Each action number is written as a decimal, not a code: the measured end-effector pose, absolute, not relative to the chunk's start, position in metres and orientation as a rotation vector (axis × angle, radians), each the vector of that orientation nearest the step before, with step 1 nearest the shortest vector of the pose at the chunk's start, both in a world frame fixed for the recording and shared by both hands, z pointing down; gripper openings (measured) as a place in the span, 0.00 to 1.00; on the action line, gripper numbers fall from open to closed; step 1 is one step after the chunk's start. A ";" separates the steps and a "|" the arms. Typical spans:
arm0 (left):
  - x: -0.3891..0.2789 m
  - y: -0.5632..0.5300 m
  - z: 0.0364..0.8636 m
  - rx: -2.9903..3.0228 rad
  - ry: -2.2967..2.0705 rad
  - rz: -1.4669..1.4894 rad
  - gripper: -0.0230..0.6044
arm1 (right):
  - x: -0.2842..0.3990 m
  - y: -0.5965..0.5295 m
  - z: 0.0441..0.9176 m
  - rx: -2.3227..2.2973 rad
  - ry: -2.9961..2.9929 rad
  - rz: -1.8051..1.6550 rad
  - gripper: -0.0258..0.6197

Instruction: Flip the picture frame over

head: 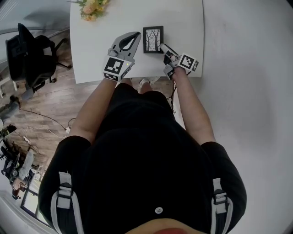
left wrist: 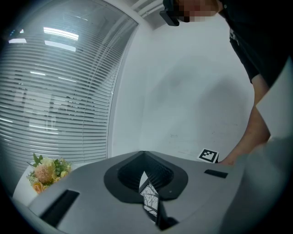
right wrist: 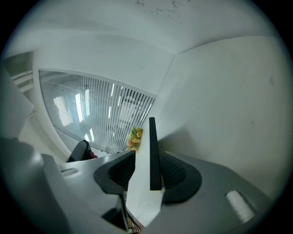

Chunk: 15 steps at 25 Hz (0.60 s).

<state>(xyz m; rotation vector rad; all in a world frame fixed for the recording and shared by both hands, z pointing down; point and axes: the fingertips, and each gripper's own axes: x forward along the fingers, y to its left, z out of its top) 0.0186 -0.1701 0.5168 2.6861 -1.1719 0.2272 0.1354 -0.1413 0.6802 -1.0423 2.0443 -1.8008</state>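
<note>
Frame (head: pixel 153 39) lies flat on the tabletop (head: pixel 105 27), picture side up, close to the near edge and a bit right of the middle. Its long axis runs from near edge to far edge.

Your right tool (head: pixel 163 47) is the one on it. The tips are at the frame's near right corner, jaws apart, with the frame's right edge between them. One pad is just beside or touching that edge, can't tell which. The other pad is clear of it, with bare tabletop showing in the gap. So it's not clamped and nothing is held.

Your left tool (head: pixel 137 34) has its jaws together at the tips and is empty. It sits just beside the frame's left edge, toward the far left corner.

My read: the flip turns about that long axis, so the right edge is your grip side and the left tool can act as stop or support. Can't tell from this whether picture-up is the start or the finished state.

Surface is smooth and white, so a thin flat frame will likely slide before it lifts. Flowers (head: pixel 93 7) are at the far left corner, well apart.

Room: office chair (head: pixel 27 55) on wood floor (head: pixel 55 103) off the left edge, blinds (left wrist: pixel 59 100) on the window.
</note>
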 end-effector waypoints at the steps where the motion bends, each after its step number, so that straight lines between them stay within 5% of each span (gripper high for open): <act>1: 0.018 -0.171 0.517 2.686 -1.171 0.226 0.04 | 0.136 -0.142 0.682 -1.060 2.052 -1.801 0.30; 15: 0.019 -0.172 0.518 2.688 -1.163 0.226 0.04 | 0.135 -0.143 0.696 -1.336 2.355 -1.714 0.41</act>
